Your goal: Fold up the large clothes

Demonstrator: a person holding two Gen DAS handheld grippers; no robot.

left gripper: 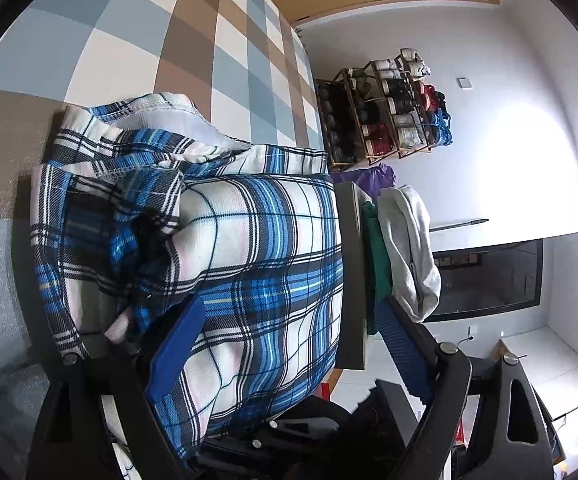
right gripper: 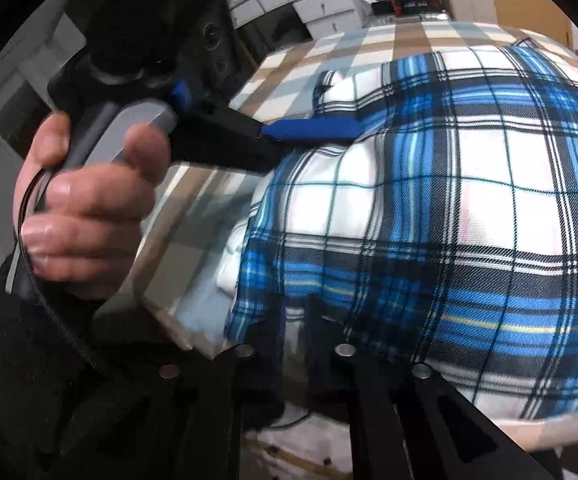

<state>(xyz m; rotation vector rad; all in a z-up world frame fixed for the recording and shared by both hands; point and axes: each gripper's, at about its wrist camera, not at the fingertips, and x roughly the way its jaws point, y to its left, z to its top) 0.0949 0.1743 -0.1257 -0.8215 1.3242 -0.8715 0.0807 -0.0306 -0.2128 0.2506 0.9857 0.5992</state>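
Your left gripper (left gripper: 289, 344) stands wide, its blue pads (left gripper: 177, 356) on either side of the plaid shirt (left gripper: 257, 248); the near pad lies against the cloth, while the far pad sits off the table edge beside a grey garment (left gripper: 409, 248) and grasps nothing. Your right gripper (right gripper: 293, 344) is clenched, its fingertips buried under a fold of the same shirt; the frames do not show the pads themselves, but the cloth bunches up directly ahead of them, so judge it a pinch on the shirt's near edge. The shirt lies heaped on the checked tablecloth (left gripper: 209, 40), collar and sleeve crumpled beyond your left fingers. Your left hand (right gripper: 89, 208) holds its tool level with the far side of the bundle. To fold cleanly, keep the right pinch firm and lift only enough to tension the panel. Bring the left fingers onto cloth before closing, otherwise you risk closing on a single loose layer and dragging the heap askew.
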